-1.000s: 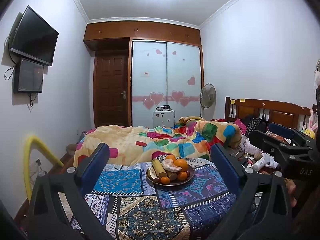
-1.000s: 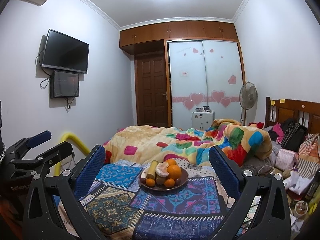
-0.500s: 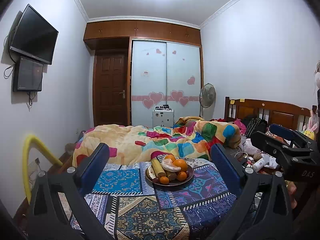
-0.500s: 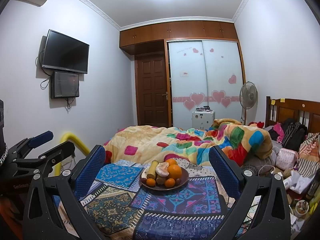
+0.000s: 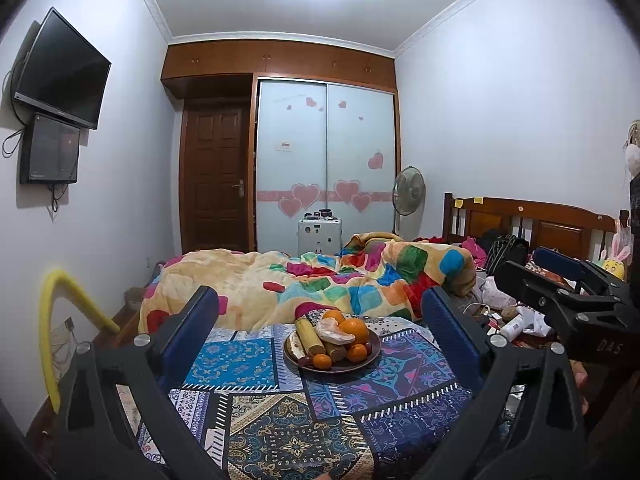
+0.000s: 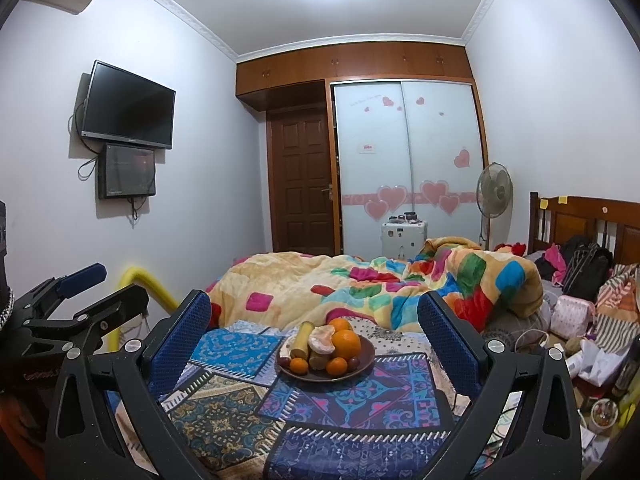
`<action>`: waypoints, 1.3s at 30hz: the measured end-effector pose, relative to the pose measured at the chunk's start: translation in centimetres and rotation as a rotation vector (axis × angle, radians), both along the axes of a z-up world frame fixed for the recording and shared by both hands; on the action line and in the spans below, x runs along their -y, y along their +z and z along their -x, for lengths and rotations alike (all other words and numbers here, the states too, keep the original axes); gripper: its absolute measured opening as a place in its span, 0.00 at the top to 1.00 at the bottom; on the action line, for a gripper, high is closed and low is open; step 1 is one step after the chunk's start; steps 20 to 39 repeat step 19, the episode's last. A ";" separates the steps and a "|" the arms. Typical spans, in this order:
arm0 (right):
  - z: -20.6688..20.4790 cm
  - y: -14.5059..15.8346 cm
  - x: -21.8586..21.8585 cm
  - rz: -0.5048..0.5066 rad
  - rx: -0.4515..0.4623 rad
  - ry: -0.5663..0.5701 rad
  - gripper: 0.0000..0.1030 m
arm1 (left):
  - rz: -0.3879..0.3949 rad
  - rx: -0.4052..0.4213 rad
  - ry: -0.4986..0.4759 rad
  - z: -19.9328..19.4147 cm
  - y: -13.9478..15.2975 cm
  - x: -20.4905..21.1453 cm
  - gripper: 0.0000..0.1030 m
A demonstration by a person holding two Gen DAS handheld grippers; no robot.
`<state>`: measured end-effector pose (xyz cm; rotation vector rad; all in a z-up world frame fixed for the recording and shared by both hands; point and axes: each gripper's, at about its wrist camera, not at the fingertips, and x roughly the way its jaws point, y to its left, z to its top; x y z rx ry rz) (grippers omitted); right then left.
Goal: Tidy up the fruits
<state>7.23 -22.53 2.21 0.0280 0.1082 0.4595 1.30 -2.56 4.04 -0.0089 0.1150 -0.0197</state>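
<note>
A dark round plate piled with fruit sits on a patchwork tablecloth. On it lie a large orange, several small oranges, a peeled citrus and yellow-green stalks. My left gripper is open, well short of the plate, with nothing between its blue pads. My right gripper is open too, framing the plate from a distance. Each gripper shows at the side of the other's view.
Behind the table lies a bed with a colourful quilt. Bags and clutter crowd the right side by the wooden headboard. A yellow tube stands at the left wall under a TV.
Both views have drifted only slightly; the plate sits a touch lower and closer. Both grippers stay open and empty.
</note>
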 end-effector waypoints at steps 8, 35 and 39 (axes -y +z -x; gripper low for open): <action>-0.2 0.1 0.1 -0.004 0.000 -0.004 0.00 | -0.004 -0.012 -0.009 -0.2 -0.1 0.0 0.00; -0.4 -0.1 0.2 -0.004 -0.002 -0.013 0.00 | 0.000 -0.023 -0.026 -0.3 -0.2 0.1 0.00; -0.4 -0.1 0.2 -0.004 -0.002 -0.013 0.00 | 0.000 -0.023 -0.026 -0.3 -0.2 0.1 0.00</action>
